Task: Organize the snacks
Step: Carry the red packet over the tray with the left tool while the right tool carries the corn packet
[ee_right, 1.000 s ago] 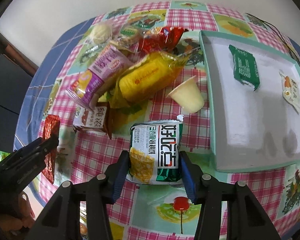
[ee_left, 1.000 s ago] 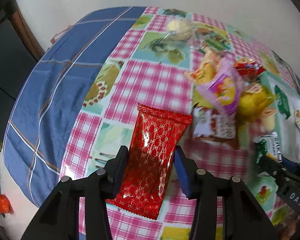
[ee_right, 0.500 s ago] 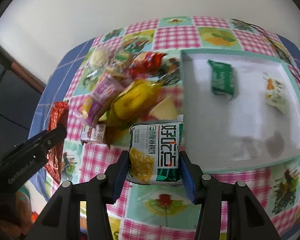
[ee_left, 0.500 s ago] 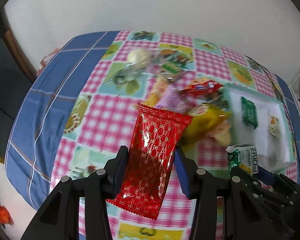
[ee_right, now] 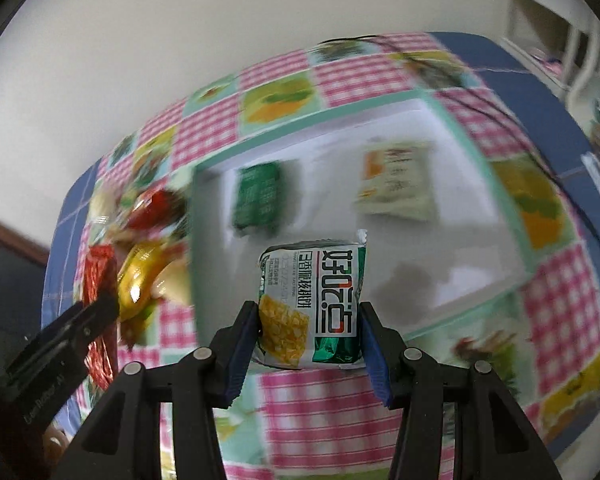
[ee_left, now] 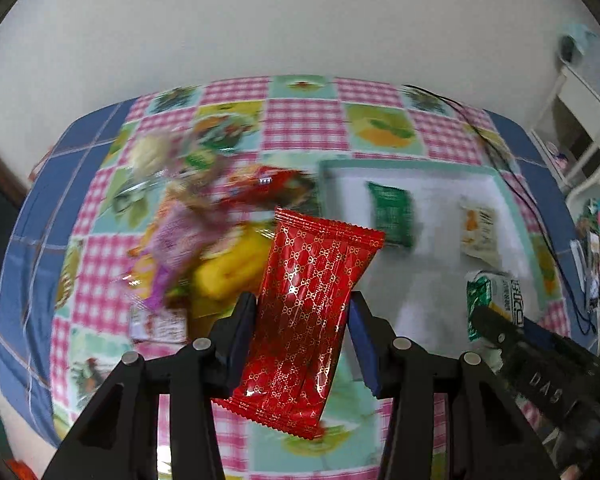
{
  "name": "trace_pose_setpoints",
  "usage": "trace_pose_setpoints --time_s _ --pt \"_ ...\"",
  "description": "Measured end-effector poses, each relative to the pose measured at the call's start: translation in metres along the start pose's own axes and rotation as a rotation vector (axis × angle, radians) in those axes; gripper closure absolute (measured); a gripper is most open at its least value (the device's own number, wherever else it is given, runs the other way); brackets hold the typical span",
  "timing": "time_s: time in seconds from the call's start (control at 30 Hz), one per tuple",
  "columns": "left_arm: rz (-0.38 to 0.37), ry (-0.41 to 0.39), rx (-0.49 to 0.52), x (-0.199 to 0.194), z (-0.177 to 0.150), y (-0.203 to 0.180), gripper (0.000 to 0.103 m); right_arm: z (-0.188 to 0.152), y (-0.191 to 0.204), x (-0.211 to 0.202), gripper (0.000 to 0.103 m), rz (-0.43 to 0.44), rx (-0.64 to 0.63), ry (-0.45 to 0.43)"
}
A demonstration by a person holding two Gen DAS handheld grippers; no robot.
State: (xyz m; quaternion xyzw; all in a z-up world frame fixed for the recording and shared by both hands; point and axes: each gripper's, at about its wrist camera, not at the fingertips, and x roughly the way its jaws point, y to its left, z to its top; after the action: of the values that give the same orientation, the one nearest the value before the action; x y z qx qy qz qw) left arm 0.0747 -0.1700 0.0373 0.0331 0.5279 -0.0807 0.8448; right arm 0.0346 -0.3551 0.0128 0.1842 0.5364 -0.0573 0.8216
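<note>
The table (ee_left: 304, 120), under a cloth of pink checks and fruit squares with a blue border, fills the middle of both views below a pale wall. On it, at centre right of the left view and across the middle of the right view, lies a white tray (ee_left: 440, 208) with a mint-green rim; inside it are a green packet (ee_right: 258, 198) toward its left and a pale packet (ee_right: 396, 184) with orange print toward its right, both too blurred to read. Left of the tray sits a smeared pile (ee_left: 204, 240) of purple, yellow and red snacks. The left tongs (ee_left: 302, 340) are clenched on a red wrapper (ee_left: 312, 300) patterned with small gold bows, held slantwise at lower centre, its top edge overlapping the tray's left rim in the picture. The right tongs (ee_right: 310, 336) grasp a white and green pack (ee_right: 314, 300) with large Chinese characters in black and red and a picture of yellow crackers; it shows in front of the tray's near side. Each view catches the other tool at an edge, one lettered "DAS", the other "GenRobot.AI", partly blurred.
</note>
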Motion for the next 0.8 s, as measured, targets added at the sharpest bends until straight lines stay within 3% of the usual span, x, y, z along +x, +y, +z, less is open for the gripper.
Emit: trace_pose_setpoints --time_s 0.4,0.8 --pt "-0.060 0.021 0.120 0.026 0.011 -0.068 0.055 0.024 -0.077 0.000 0.050 -0.062 0.127 -0.041" --pt "-0.078 0.070 0.138 0.066 0.008 -0.084 0.055 0.031 -0.080 0.029 0.050 -0.081 0.120 -0.003"
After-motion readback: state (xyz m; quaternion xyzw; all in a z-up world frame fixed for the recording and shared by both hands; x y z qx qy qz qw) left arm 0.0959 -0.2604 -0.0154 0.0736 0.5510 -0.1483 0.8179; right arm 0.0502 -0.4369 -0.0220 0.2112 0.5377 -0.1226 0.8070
